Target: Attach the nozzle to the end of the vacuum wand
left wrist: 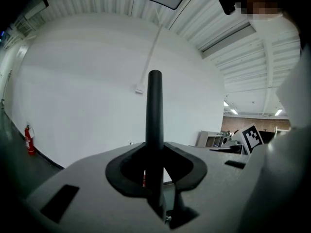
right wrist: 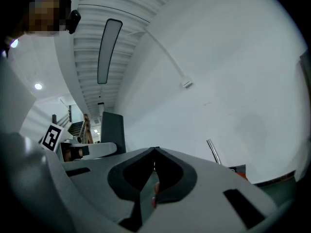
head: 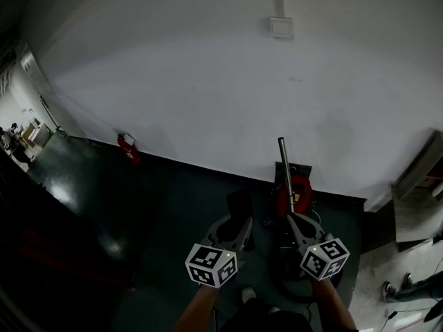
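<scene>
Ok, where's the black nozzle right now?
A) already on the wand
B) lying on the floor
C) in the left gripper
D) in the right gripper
C: the black nozzle stands upright, clamped in the jaws of the left gripper, while the right gripper is shut on nothing.

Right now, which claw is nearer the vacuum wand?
Right. The right claw, shut and empty, sits by the lower end of the upright vacuum wand, not gripping it. The left claw, holding the black nozzle, is farther off to the wand's left.
</scene>
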Demonstrator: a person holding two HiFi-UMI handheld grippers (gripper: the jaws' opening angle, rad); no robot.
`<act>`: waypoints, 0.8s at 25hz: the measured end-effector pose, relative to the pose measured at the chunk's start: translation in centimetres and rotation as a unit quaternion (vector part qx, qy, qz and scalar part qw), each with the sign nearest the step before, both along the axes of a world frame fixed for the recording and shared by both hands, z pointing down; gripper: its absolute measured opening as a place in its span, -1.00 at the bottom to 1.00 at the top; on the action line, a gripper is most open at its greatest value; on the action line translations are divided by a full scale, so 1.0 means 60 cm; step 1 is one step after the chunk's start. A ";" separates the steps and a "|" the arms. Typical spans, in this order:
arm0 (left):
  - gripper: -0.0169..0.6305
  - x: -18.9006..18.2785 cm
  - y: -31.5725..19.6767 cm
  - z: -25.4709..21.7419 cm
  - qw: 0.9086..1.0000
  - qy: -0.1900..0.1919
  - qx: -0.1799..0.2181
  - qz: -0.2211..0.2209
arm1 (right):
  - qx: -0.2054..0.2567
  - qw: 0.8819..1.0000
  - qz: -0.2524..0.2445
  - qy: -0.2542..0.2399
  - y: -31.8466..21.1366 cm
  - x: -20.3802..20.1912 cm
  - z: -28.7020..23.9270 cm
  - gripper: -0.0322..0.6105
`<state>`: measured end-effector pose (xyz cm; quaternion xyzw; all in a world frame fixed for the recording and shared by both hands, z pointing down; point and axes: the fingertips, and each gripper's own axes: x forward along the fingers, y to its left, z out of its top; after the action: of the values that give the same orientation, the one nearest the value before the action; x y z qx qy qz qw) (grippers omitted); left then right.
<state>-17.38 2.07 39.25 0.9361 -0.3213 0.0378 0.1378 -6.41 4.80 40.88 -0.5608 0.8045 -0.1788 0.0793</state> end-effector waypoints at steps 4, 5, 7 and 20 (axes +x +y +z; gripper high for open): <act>-0.68 -0.002 -0.018 0.005 1.000 -0.001 -0.003 0.015 | -0.003 1.000 0.014 0.004 -0.016 -0.002 0.002 -0.84; -0.68 -0.003 -0.024 0.007 1.000 -0.001 -0.004 0.017 | -0.004 1.000 0.017 0.004 -0.021 -0.002 0.004 -0.85; -0.68 -0.006 -0.033 0.011 1.000 0.000 -0.007 0.021 | -0.006 1.000 0.023 0.005 -0.027 -0.002 0.007 -0.84; -0.68 0.018 -0.112 0.038 0.999 -0.002 -0.018 0.029 | -0.018 0.999 0.035 0.003 -0.100 0.027 0.036 -0.85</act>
<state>-16.32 -4.67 41.52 0.9422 -0.2940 0.0498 0.1528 -4.79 -1.18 43.05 -0.5907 0.7812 -0.1888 0.0724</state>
